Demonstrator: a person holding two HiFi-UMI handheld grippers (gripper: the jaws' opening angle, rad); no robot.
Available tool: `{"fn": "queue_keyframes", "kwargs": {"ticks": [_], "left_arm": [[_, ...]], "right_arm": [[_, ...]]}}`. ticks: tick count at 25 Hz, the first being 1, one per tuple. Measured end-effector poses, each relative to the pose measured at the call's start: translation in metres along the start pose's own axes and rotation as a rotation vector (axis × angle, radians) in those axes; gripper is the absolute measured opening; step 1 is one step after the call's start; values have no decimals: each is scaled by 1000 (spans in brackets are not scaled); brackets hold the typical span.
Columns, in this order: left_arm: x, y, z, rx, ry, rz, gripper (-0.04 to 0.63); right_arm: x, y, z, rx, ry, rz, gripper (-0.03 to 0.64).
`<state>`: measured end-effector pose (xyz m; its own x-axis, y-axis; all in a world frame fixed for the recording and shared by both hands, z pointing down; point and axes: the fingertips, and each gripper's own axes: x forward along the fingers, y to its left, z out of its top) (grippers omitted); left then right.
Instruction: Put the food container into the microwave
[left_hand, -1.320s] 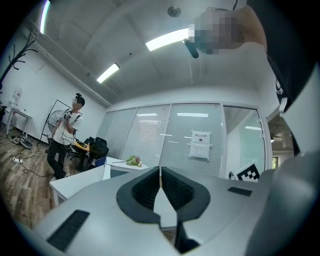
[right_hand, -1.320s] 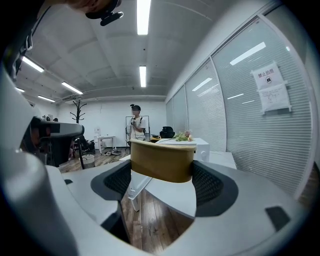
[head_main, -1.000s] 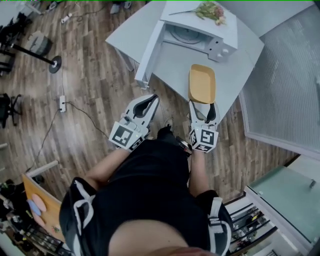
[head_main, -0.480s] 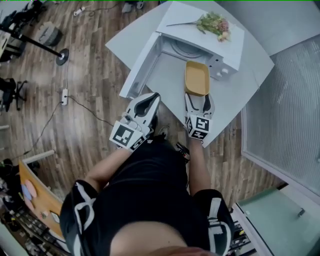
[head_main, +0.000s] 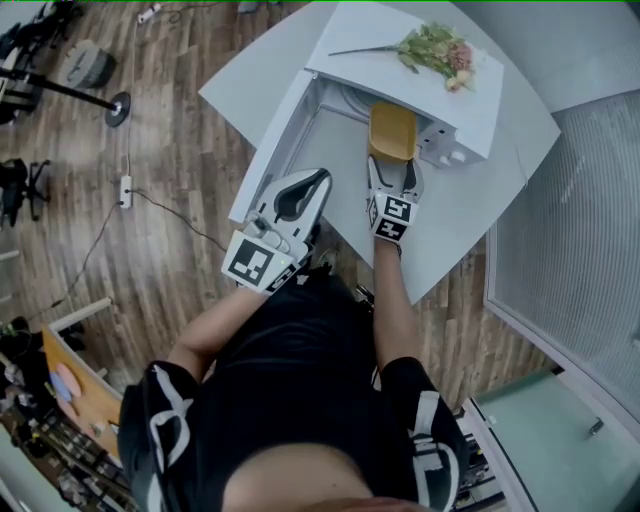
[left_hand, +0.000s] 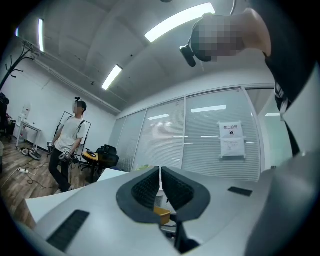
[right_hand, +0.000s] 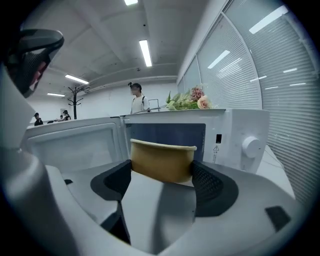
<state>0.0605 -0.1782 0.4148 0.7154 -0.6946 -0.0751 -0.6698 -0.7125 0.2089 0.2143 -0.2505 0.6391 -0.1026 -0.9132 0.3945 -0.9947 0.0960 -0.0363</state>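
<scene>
Carried forward, container (head_main: 392, 130) clamped by right hand-held gripper (head_main: 392, 172) reaches the microwave (head_main: 380, 70); slide it in level, left hand-held gripper (head_main: 318, 180) clenched empty.

wood-plank floor (head_main: 170, 130), white table (head_main: 470, 205), glass partition (left_hand: 210, 145), ceiling strip lights (left_hand: 177, 21)

Matt tan food container (head_main: 392, 130), paper-like. Smooth white microwave (head_main: 380, 78) and table (head_main: 470, 210). Grained wood floor (head_main: 170, 130). Right tongs (right_hand: 161, 170): ribbed matt black pads (right_hand: 209, 182).

A black top (head_main: 300, 370) with white shoulder trim is worn. The left tool (head_main: 319, 180) and right tool (head_main: 392, 166) are shelled pale grey, padded ribbed black, and fitted with marker cubes (head_main: 255, 263).
</scene>
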Motion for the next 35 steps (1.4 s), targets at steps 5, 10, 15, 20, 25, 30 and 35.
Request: {"fn": "queue_keyframes", "kwargs": {"ticks": [5, 10, 15, 20, 25, 30, 35], "left_arm": [[19, 25, -9, -44, 12, 9, 32], [26, 37, -18, -43, 36, 5, 32], [33, 44, -26, -61, 52, 3, 32], [37, 49, -32, -85, 73, 5, 32], [39, 51, -36, -81, 85, -7, 32], [41, 51, -40, -86, 91, -13, 32], [37, 45, -38, -96, 93, -14, 32]], "right_arm": [[49, -14, -19, 12, 49, -48, 397], [80, -27, -30, 16, 87, -78, 397], [112, -39, -33, 0, 108, -91, 397], [141, -46, -32, -27, 127, -105, 397], [160, -54, -34, -6, 145, -125, 397], [169, -56, -44, 22, 185, -126, 397], [169, -53, -50, 37, 201, -109, 407]]}}
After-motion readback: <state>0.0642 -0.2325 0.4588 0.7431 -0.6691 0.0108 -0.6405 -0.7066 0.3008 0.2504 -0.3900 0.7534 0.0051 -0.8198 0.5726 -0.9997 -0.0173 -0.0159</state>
